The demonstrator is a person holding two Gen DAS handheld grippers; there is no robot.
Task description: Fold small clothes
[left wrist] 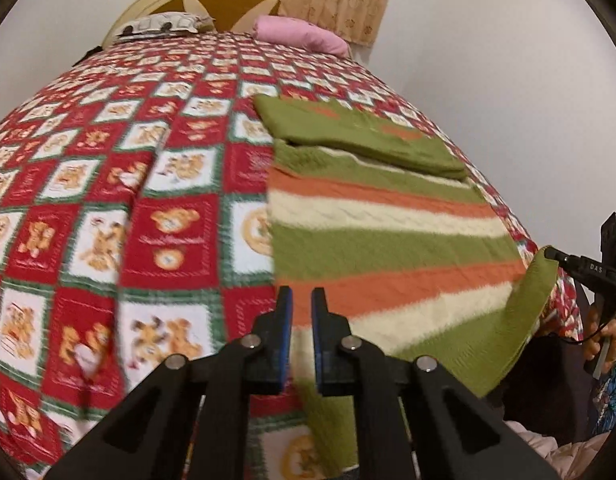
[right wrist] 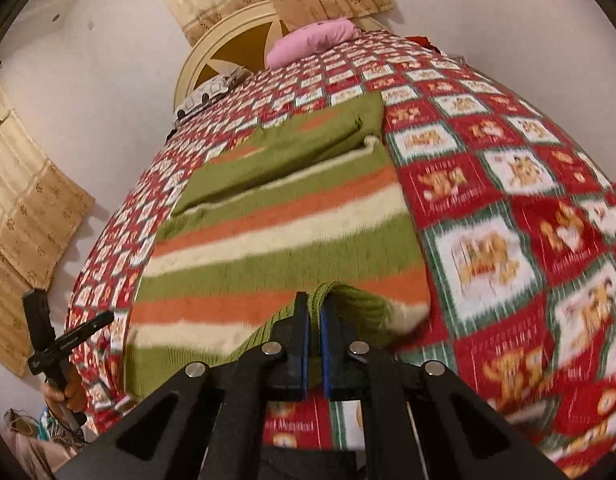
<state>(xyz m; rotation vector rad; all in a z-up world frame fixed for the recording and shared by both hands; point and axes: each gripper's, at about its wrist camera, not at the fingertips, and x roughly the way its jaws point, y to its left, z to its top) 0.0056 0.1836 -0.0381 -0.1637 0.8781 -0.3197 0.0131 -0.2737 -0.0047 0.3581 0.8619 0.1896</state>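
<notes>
Striped sweater is spread on the bed. Right tongs are clamped on its green hem, lifting that corner; left tongs hover slightly parted, empty, over its near-left edge.

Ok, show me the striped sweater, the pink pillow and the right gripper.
striped sweater [left wrist: 388,240], left wrist view, green stripe mid-body.
pink pillow [left wrist: 300,32], left wrist view, its top.
right gripper [right wrist: 315,312], right wrist view, between fingertips.

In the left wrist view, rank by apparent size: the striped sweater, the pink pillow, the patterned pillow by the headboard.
1. striped sweater, by far the largest.
2. and 3. pink pillow and patterned pillow: similar in size, both far away, so not ranked.
</notes>
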